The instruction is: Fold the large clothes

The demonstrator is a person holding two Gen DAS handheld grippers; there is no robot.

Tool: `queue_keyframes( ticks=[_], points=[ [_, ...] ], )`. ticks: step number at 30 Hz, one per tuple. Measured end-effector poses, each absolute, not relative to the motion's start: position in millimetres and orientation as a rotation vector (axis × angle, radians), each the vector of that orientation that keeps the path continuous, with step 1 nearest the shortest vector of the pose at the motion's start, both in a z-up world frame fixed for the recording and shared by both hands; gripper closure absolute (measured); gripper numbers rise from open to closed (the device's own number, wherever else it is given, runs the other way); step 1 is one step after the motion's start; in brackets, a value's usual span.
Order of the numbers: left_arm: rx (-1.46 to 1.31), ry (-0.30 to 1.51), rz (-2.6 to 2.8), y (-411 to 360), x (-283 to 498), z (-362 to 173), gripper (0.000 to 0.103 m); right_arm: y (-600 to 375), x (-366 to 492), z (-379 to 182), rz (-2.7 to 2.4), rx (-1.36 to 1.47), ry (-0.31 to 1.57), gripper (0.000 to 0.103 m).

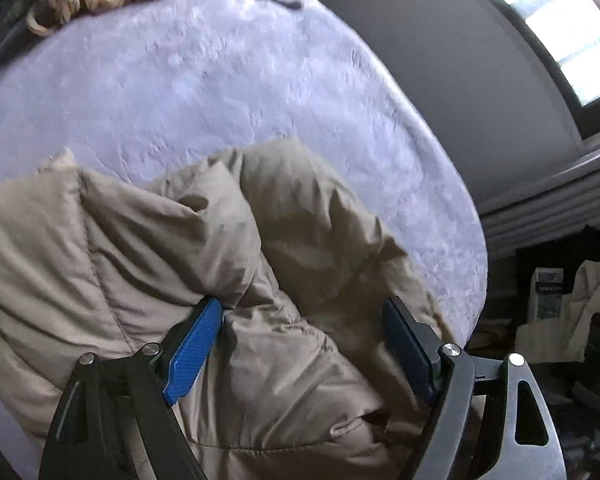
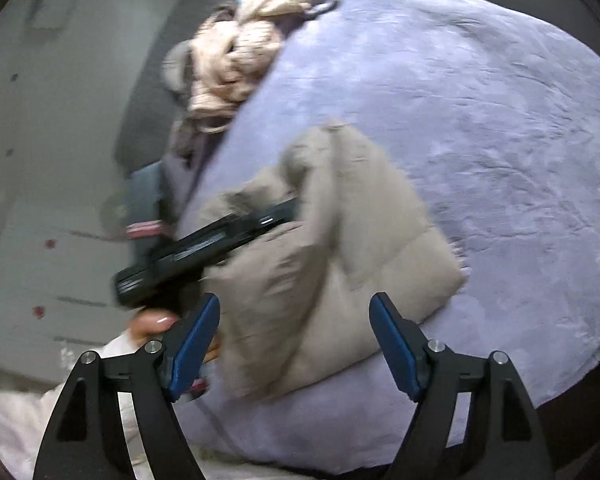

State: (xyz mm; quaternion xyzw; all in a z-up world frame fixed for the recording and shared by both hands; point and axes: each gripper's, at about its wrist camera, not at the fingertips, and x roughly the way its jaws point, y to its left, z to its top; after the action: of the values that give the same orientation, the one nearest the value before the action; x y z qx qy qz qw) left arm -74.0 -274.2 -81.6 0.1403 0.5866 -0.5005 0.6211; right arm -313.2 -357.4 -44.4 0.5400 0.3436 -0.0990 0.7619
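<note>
- We see a wide lavender plush blanket (image 1: 228, 92) covering the bed and filling most of both views.
- On its near part lies a puffy beige quilted jacket (image 2: 340, 248), bunched into thick folds, with bare blanket beyond it on the far side.
- At the far edge of the blanket sits a heap of cream chunky-knit fabric (image 2: 236, 68), well apart from the jacket.
- Our left gripper (image 1: 302, 332) stands wide open, low against the jacket; padding bulges between its blue pads (image 1: 194, 350), which clamp nothing.
- Our right gripper (image 2: 294, 340) is also spread wide and holds nothing, hovering above the jacket's near edge.
- In the right wrist view, the left tool's black body reaches into the jacket from the left.
</note>
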Motion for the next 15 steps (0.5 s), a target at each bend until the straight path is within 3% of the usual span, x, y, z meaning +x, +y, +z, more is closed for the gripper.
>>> queue_keyframes(
  ticks=[8, 9, 10, 11, 15],
  points=[
    [0.204, 1.103, -0.918, -214.8, -8.3, -41.4, 0.020, -337.7, -267.4, -62.4, -0.175, 1.183, 0.828, 0.023],
    [0.202, 1.094, -0.871, -205.1, 1.6, -43.5, 0.020, -336.7, -263.4, -64.6, -0.199, 1.160, 0.855, 0.036],
    [0.207, 1.089, -0.826, -195.8, 11.2, -47.4, 0.020, -336.4, -257.0, -64.8, -0.221, 1.132, 0.875, 0.081],
    [0.216, 1.088, -0.794, -191.8, 17.9, -50.9, 0.020, -336.7, -248.5, -65.6, -0.251, 1.076, 0.918, 0.088],
    [0.200, 1.139, -0.705, -177.2, 43.6, -87.2, 0.020, -330.1, -249.6, -52.2, -0.358, 0.788, 1.014, 0.092]
  ],
)
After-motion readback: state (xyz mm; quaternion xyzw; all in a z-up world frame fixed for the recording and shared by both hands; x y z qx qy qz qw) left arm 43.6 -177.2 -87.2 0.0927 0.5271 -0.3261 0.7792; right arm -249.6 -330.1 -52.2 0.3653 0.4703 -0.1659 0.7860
